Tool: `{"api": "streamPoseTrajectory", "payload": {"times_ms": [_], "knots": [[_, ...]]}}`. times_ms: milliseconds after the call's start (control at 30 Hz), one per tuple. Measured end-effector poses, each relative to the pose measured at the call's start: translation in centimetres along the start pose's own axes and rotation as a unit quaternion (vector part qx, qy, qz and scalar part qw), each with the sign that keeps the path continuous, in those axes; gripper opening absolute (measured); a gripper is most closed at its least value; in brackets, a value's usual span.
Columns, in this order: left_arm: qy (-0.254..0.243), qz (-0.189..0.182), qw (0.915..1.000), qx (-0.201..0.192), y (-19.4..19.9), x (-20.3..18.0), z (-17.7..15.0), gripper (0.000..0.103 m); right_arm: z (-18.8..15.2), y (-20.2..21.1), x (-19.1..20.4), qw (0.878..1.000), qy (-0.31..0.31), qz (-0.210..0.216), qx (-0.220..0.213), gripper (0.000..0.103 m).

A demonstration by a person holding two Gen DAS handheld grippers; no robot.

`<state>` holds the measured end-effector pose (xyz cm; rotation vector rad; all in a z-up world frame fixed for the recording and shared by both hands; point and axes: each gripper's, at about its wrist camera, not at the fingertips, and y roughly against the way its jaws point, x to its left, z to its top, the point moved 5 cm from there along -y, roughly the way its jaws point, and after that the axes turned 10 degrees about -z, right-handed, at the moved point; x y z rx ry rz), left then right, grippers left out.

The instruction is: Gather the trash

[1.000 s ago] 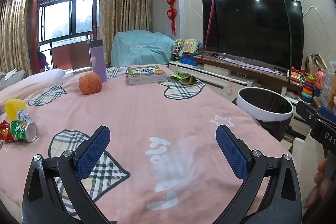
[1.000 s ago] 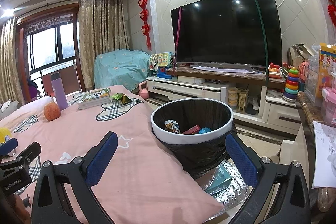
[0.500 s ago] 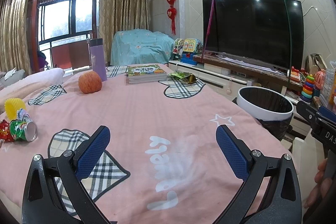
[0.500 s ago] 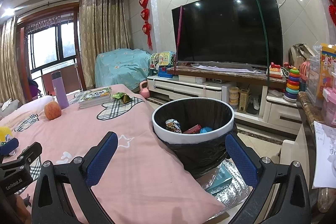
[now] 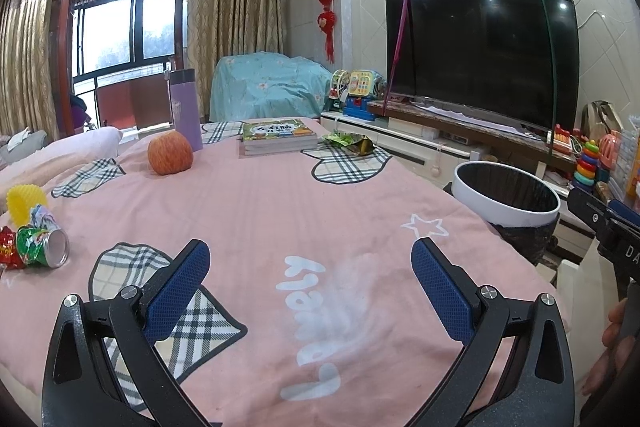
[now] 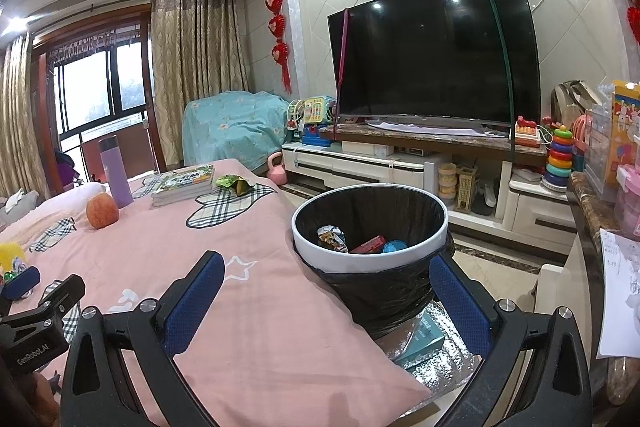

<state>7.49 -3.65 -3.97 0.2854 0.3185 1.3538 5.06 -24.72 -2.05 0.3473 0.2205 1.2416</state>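
Pink desk (image 5: 280, 211) looks unchanged over the last second: both grippers, left (image 5: 310, 287) and right (image 6: 326, 297), stay released and empty, crushed can (image 5: 42, 247) at the left edge still uncollected.

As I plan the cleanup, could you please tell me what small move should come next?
Probably swing the open, empty left gripper left toward the crushed green drink can lying on the pink bedspread; the white-rimmed trash bin already holds other litter.

Home living room: television (image 6: 432, 55), curtains (image 5: 236, 27), toys (image 6: 559, 157), pink-clothed table (image 5: 260, 211).
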Motion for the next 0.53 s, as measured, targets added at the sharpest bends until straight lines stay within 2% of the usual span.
{"api": "streamPoseTrajectory", "payload": {"times_ms": [533], "knots": [[0.001,-0.008,0.9999,0.008,-0.34,0.25,-0.01,0.103,-0.15,-0.51,0.0,1.0,-0.001,0.005,0.01,0.103]]}}
